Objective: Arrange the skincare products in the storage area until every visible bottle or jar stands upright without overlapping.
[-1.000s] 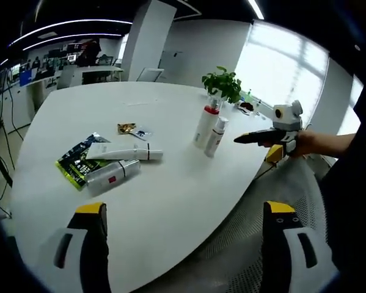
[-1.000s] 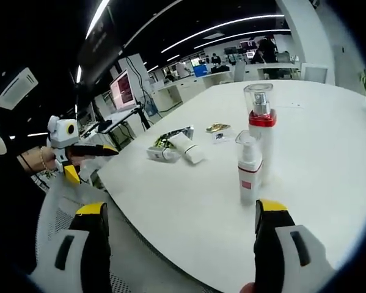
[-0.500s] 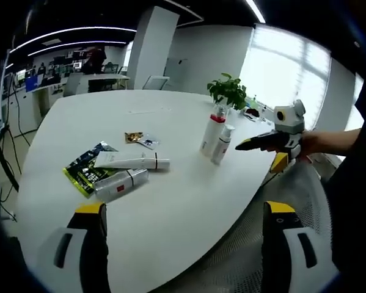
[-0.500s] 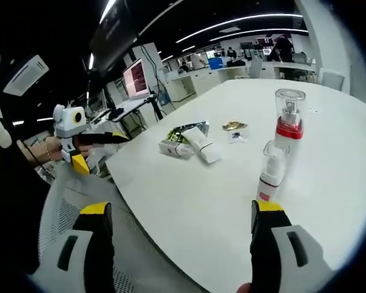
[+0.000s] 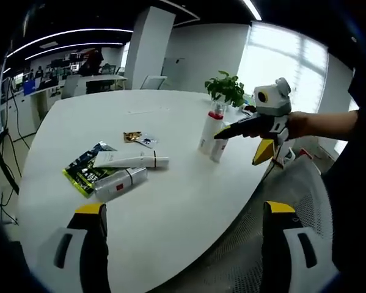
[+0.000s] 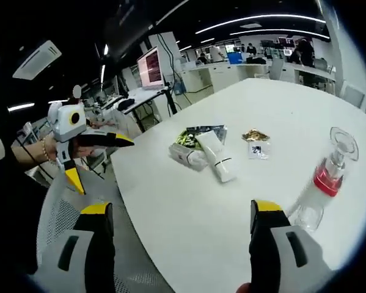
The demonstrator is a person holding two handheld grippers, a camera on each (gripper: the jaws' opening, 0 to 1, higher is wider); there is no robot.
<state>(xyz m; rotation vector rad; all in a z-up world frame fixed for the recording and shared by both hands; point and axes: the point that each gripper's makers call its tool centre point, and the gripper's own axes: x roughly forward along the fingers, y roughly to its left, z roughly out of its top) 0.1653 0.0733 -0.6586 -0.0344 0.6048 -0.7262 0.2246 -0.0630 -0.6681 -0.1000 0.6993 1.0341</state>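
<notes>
Two bottles stood upright, touching, near far edge of white table (image 5: 170,201): red-collared pump bottle (image 5: 208,129) and smaller white bottle (image 5: 219,149). Two white tubes, upper tube (image 5: 131,161) and lower tube (image 5: 117,183), lay flat on a dark sachet (image 5: 82,166); small foil packets (image 5: 134,137) lay between. Right gripper (image 5: 224,130) hovered at the bottles, jaws wide, holding nothing. Left gripper (image 5: 183,247) was wide open, empty, off table's near edge.

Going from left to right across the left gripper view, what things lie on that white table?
Dark green foil packet → two white tubes lying flat → small gold sachet → tall white bottle with red collar → the other claw, held at the bottles.
</notes>
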